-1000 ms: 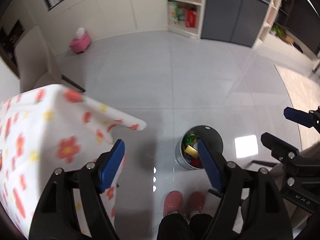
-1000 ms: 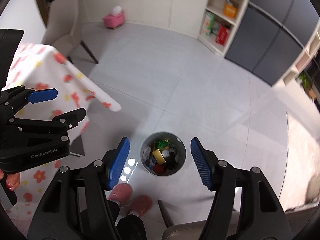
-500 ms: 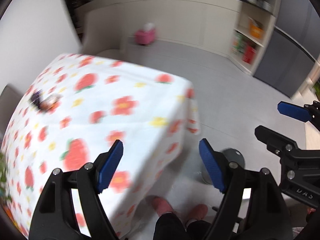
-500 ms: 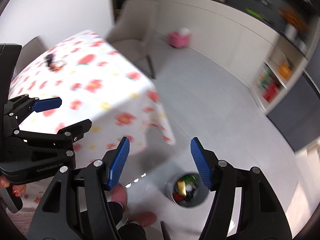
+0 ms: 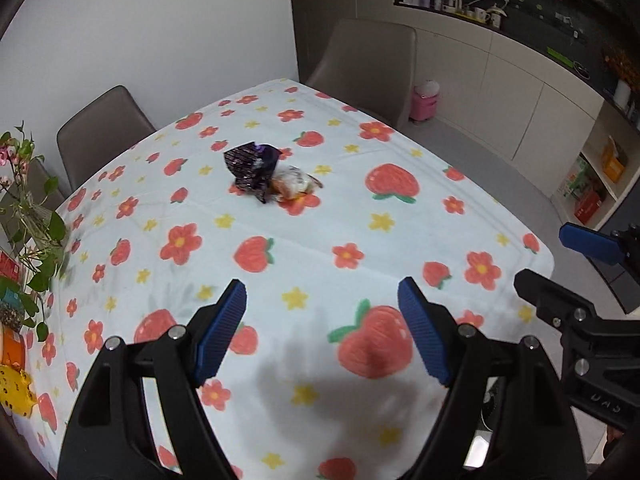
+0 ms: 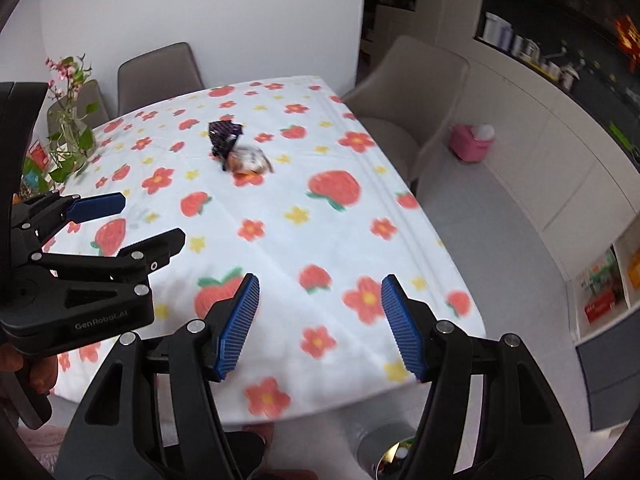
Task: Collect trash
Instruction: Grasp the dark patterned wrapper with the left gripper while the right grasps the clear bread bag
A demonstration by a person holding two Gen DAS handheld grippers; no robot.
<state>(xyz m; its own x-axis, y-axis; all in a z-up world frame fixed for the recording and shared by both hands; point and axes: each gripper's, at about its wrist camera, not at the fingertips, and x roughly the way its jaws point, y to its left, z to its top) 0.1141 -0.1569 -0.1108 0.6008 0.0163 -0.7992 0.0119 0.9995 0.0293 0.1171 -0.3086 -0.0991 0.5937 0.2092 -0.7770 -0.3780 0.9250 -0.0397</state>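
Note:
Two pieces of trash lie together near the middle of the table: a crumpled dark purple wrapper [image 5: 251, 166] [image 6: 225, 137] and, touching it on the right, a clear wrapper with orange-brown contents [image 5: 294, 185] [image 6: 249, 161]. My left gripper [image 5: 322, 334] hovers open and empty over the near part of the tablecloth, well short of the trash. Beside it, my right gripper [image 6: 320, 326] is open and empty too, above the table's near right corner. Each gripper shows at the edge of the other's view: the left gripper [image 6: 120, 220] and the right gripper [image 5: 556, 260].
A table with a strawberry-and-flower cloth [image 5: 352, 216] fills both views. A vase of flowers [image 5: 28, 208] and colourful packets stand at its left end. Grey chairs [image 5: 368, 64] ring it. The grey trash bin [image 6: 384, 450] sits on the floor below the near edge. A pink box [image 6: 470, 142] rests by the cabinets.
Both grippers have swung up and left from over the floor bin to over the table. The trash on the cloth has come into clear view. Both stay open and empty.

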